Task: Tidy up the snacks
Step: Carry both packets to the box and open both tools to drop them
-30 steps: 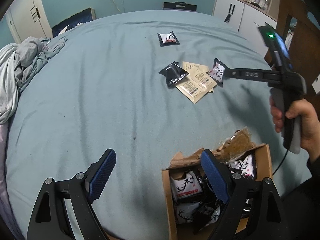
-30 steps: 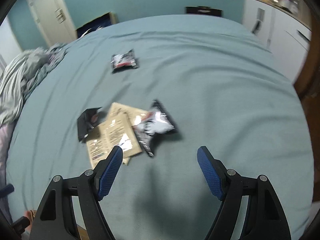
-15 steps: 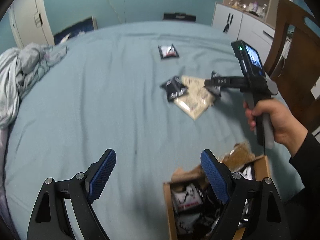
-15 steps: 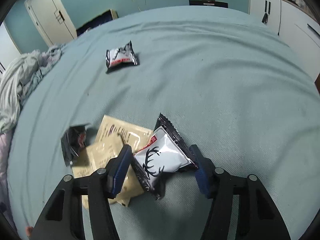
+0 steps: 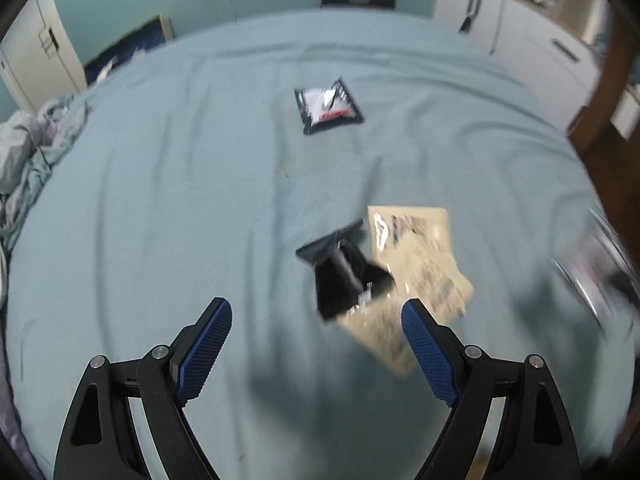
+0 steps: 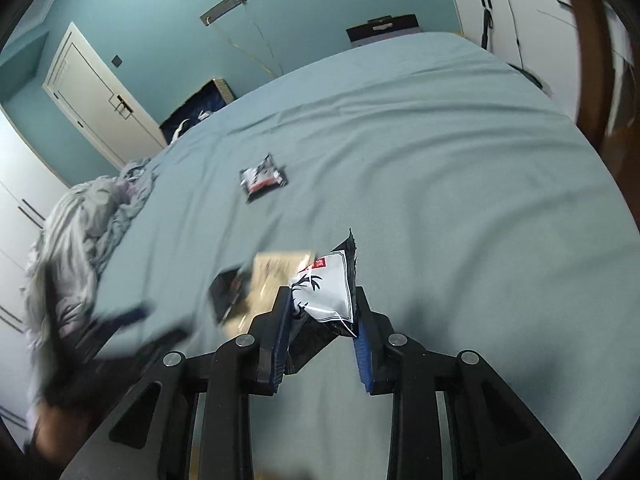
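Note:
My right gripper (image 6: 322,320) is shut on a black-and-white deer-print snack packet (image 6: 326,288) and holds it above the blue bed. My left gripper (image 5: 316,344) is open and empty, just short of a black snack packet (image 5: 344,274) that lies partly on beige sachets (image 5: 420,264). Another black-and-white packet (image 5: 328,106) lies farther back on the bed; it also shows in the right wrist view (image 6: 262,178). The black packet (image 6: 226,294) and beige sachets (image 6: 276,268) show blurred left of the held packet.
The blue bedsheet (image 5: 180,200) covers most of both views. A crumpled grey blanket (image 6: 76,224) lies at the left edge. White cabinets (image 5: 520,28) and a brown wooden chair (image 5: 608,128) stand to the right. A white door (image 6: 100,100) is at the back left.
My right gripper closed on the deer-print packet and lifted it off the bed. My left gripper moved forward from over the cardboard box to the black packet and sachets; the box left view.

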`<action>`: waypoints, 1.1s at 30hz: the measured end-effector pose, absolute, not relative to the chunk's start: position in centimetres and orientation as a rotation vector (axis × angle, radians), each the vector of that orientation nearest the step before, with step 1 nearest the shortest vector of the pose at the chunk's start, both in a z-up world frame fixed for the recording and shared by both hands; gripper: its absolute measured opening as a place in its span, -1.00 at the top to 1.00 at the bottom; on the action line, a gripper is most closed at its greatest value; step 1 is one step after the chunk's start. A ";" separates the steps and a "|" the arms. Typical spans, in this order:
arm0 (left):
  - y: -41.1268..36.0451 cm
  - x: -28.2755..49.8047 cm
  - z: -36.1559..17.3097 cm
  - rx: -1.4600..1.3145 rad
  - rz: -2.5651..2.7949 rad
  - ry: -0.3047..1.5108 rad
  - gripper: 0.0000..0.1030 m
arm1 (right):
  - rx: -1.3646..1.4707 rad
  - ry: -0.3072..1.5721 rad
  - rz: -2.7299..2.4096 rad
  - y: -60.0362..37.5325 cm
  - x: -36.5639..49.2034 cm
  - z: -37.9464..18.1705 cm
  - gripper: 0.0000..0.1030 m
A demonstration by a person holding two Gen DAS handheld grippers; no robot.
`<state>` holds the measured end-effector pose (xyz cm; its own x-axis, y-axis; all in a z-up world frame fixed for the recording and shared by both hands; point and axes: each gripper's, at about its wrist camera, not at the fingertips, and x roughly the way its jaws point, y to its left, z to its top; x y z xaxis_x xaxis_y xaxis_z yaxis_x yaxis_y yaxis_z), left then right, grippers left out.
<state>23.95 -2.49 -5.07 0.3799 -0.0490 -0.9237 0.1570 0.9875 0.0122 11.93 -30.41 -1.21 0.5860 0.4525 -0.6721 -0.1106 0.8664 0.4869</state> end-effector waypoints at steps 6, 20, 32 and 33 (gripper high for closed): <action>-2.8 28.5 -9.5 -0.026 -0.074 1.353 -0.37 | 0.478 0.815 0.424 -33.4 2.3 0.9 0.48; 1.8 18.0 -1.6 -0.115 -0.155 1.179 0.21 | 0.388 0.854 0.410 -32.5 -2.8 0.5 0.48; 2.3 3.3 1.3 0.033 -0.371 1.033 0.21 | 0.308 0.853 0.384 -30.6 -3.4 1.9 0.48; 2.0 2.5 1.4 0.055 -0.370 1.018 0.21 | 0.305 0.849 0.380 -30.6 -3.5 2.0 0.48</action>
<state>2.47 2.01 1.43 0.4689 -0.2761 -0.8390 0.3264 0.9368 -0.1259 -3.55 -30.58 2.01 0.6009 0.4414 -0.6664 -0.2024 0.8905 0.4074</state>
